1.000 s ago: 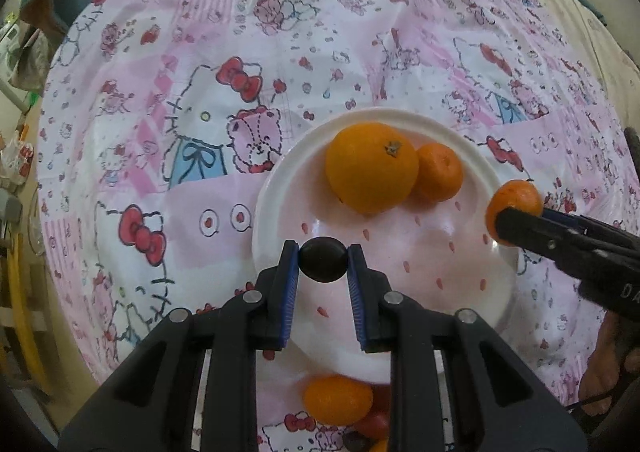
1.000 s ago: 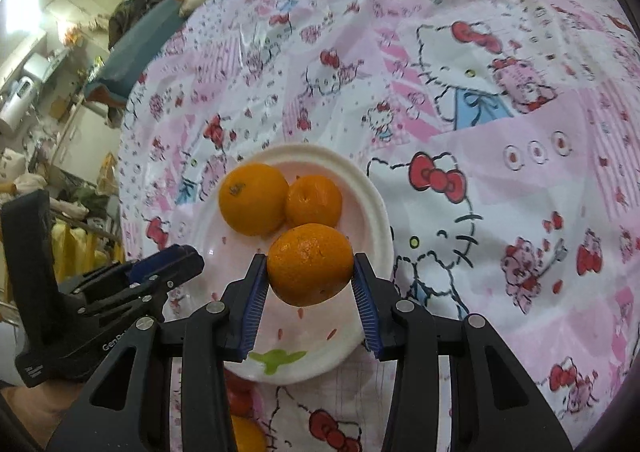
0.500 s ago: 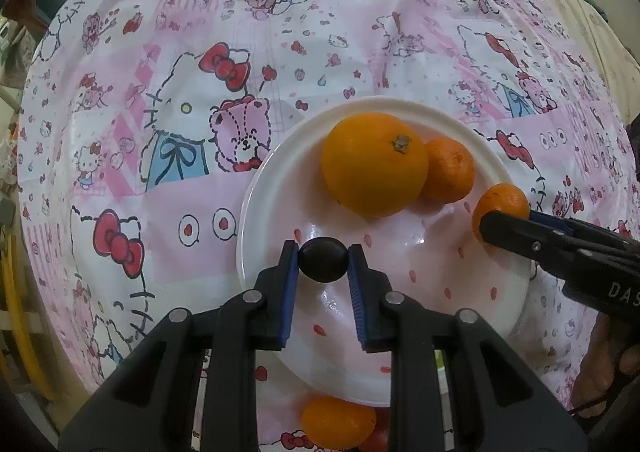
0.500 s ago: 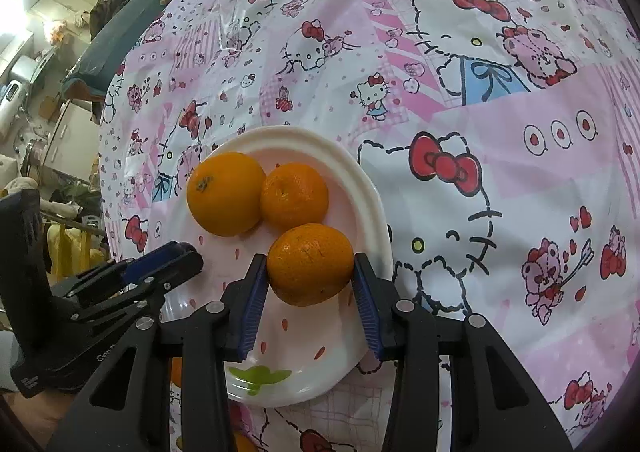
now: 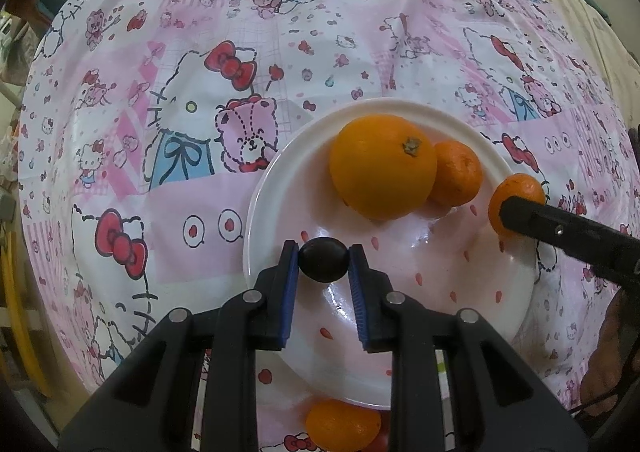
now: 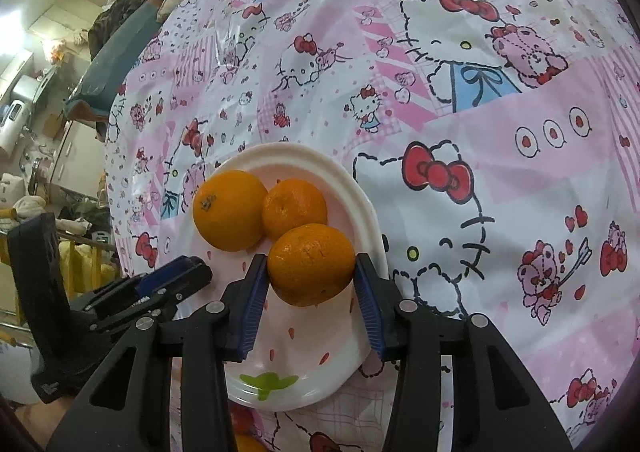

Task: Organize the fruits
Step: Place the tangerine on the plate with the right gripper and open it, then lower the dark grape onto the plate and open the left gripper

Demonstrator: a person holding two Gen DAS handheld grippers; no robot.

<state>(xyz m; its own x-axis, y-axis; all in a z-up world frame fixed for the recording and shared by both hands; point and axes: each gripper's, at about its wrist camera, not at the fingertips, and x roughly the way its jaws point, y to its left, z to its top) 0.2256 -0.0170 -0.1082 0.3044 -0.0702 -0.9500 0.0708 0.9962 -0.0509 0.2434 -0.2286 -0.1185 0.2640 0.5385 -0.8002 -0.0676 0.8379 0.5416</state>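
Observation:
A white plate (image 5: 276, 187) with red speckles sits on the pink cartoon-cat tablecloth. It holds a large orange (image 5: 382, 165) and a small mandarin (image 5: 458, 173) side by side at its far part. My left gripper (image 5: 323, 262) is shut on a small dark grape (image 5: 323, 260) just above the plate's near left part. My right gripper (image 6: 311, 271) is shut on a mandarin (image 6: 311, 266) over the plate's right edge (image 6: 360, 187), close behind the two fruits (image 6: 230, 209). That held mandarin also shows in the left wrist view (image 5: 518, 187).
Another mandarin (image 5: 342, 426) and something red lie on the cloth just in front of the plate, under my left gripper. The patterned tablecloth (image 6: 500, 111) stretches far and right. Room clutter lies beyond the table's left edge (image 6: 36, 171).
Both grippers have moved in lower over the plate with their fruit. The right gripper's mandarin has come nearer the two fruits on the plate.

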